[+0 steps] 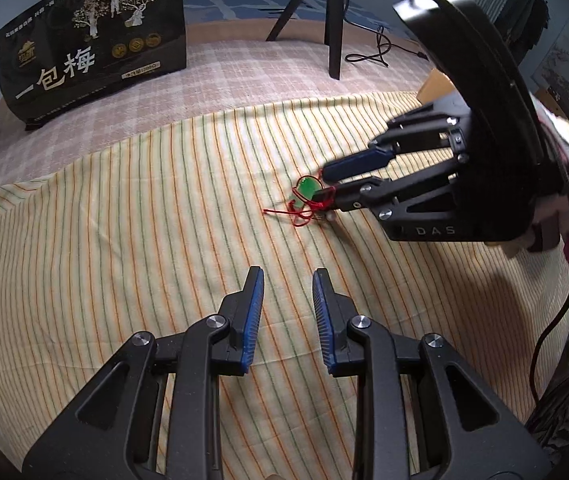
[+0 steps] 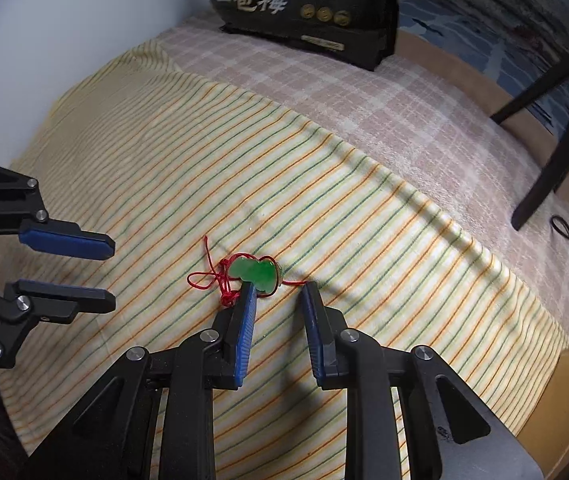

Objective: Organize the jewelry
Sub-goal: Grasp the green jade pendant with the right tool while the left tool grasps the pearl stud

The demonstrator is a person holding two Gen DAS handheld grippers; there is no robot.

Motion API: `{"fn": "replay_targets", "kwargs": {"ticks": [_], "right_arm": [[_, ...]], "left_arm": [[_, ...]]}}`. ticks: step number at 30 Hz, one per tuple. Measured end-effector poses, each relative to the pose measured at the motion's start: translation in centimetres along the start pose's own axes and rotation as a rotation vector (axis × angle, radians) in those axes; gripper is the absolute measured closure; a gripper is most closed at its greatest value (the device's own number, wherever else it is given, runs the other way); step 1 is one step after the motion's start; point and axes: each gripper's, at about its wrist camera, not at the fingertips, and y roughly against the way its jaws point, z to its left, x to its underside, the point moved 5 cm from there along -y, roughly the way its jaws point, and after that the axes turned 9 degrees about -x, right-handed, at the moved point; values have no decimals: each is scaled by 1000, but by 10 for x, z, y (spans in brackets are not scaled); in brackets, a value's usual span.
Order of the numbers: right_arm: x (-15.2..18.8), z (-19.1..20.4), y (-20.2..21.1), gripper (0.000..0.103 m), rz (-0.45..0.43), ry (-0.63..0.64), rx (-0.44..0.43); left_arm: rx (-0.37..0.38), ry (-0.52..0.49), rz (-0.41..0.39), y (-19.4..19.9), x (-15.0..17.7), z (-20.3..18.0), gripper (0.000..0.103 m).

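Note:
A green jade pendant point(image 2: 255, 273) on a red knotted cord point(image 2: 220, 282) lies on the striped cloth point(image 2: 164, 168). My right gripper point(image 2: 278, 289) is open, its fingertips just short of the pendant, one on each side of its near edge. In the left wrist view the pendant point(image 1: 307, 189) sits at the tips of the right gripper point(image 1: 326, 182), with the cord point(image 1: 296, 216) trailing left. My left gripper point(image 1: 287, 274) is open and empty, hovering over the cloth a little nearer than the pendant. It also shows at the left edge of the right wrist view point(image 2: 110, 274).
A black snack bag with gold trees and Chinese text point(image 1: 88, 36) stands at the back on a pink checked blanket point(image 1: 220, 68). A black tripod point(image 1: 324, 12) and a looped cable point(image 1: 372, 50) stand at the back right. The wooden edge point(image 2: 564, 392) lies to the right.

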Motion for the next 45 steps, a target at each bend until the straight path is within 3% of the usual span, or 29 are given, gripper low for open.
{"fn": "replay_targets", "kwargs": {"ticks": [5, 10, 26, 32, 45], "right_arm": [[-8, 13, -4, 81, 45, 180, 45], [-16, 15, -8, 81, 66, 249, 33], [-34, -13, -15, 88, 52, 86, -53], [-22, -26, -5, 88, 37, 3, -42], [-7, -47, 9, 88, 36, -46, -2]], "left_arm": [[-5, -4, 7, -2, 1, -1, 78], [-7, -12, 21, -7, 4, -1, 78], [6, 30, 6, -13, 2, 4, 78], [-3, -6, -24, -25, -10, -14, 78], [-25, -116, -42, -46, -25, -47, 78]]}}
